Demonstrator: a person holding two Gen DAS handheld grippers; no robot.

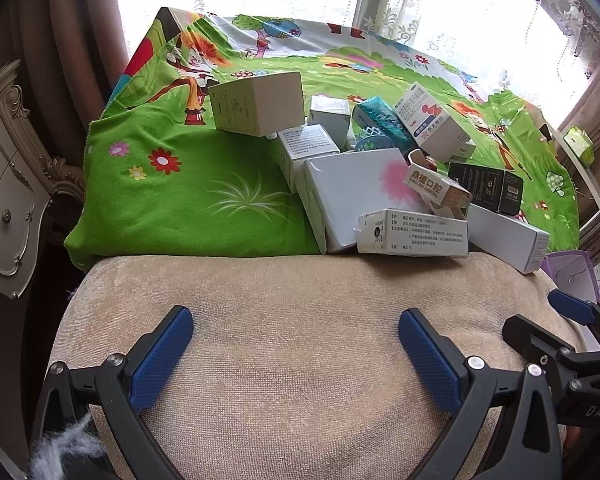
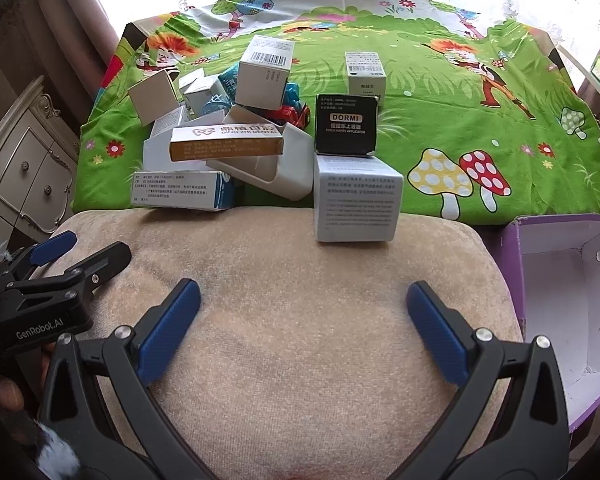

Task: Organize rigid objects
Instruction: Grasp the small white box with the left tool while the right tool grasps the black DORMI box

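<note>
On the beige cushion, left side: left gripper [image 1: 296, 330], jaws spread wide, holding nothing
Green cartoon cloth: jumbled pile of boxes [image 2: 220, 120]
Cloth's near edge: black DORMI box [image 2: 346, 125] stacked on a white box [image 2: 357, 204]
Cushion, right side: right gripper [image 2: 303, 304], wide apart, empty
Far right: open purple box [image 2: 564, 300]

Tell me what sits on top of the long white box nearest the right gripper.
The black DORMI box rests on the long white box. Whether anything lies under the white box cannot be seen.
</note>
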